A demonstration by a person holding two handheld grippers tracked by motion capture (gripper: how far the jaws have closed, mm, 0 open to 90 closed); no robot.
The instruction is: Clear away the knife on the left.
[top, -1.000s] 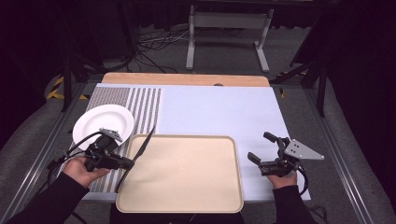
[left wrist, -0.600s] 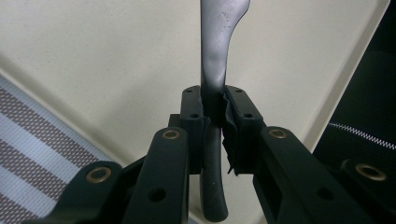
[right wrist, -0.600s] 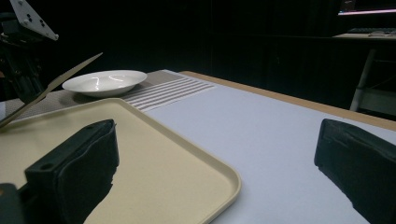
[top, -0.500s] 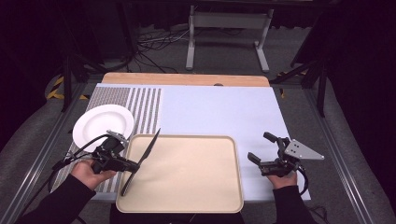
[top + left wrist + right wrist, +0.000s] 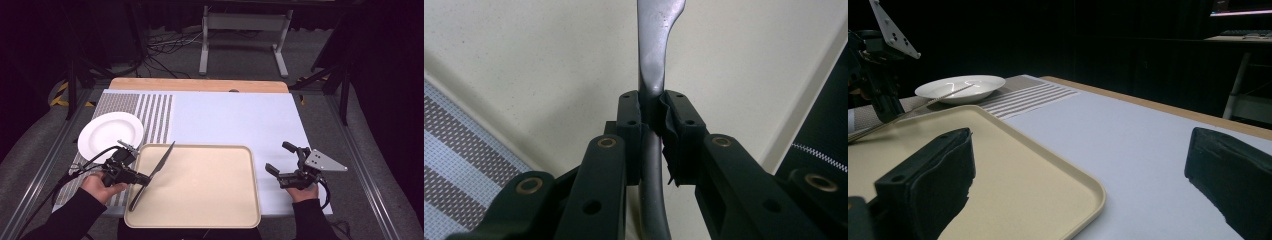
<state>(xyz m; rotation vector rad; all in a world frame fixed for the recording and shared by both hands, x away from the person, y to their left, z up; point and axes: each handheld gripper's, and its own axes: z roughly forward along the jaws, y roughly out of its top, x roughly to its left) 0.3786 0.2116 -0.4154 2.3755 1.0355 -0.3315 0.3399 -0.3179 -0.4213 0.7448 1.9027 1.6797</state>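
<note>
A: Where was the knife when you paused?

B: You had it clamped in your left gripper, pads pressed on the handle just short of the blade. It was over the left edge of the tray. Whether it touched the tray, I couldn't tell.

A: Which way did it run?

B: Its long axis lay on a slant. The tip pointed away from you toward the tray's far left corner, and the handle end trailed back toward the tray's near left side. In the left gripper view the blade ran straight ahead out of the jaws, in line with them.

A: And beyond the tray?

B: The white plate sat just off the tray's far left corner, past the tip. Your left hand was clearly the nearer one to it.

A: My other hand?

B: Your right gripper rested off the tray's right edge on the pale mat, jaws wide apart with nothing between them. Any setting-down would have been your left hand's job, I judged, along the line of the blade.
</note>
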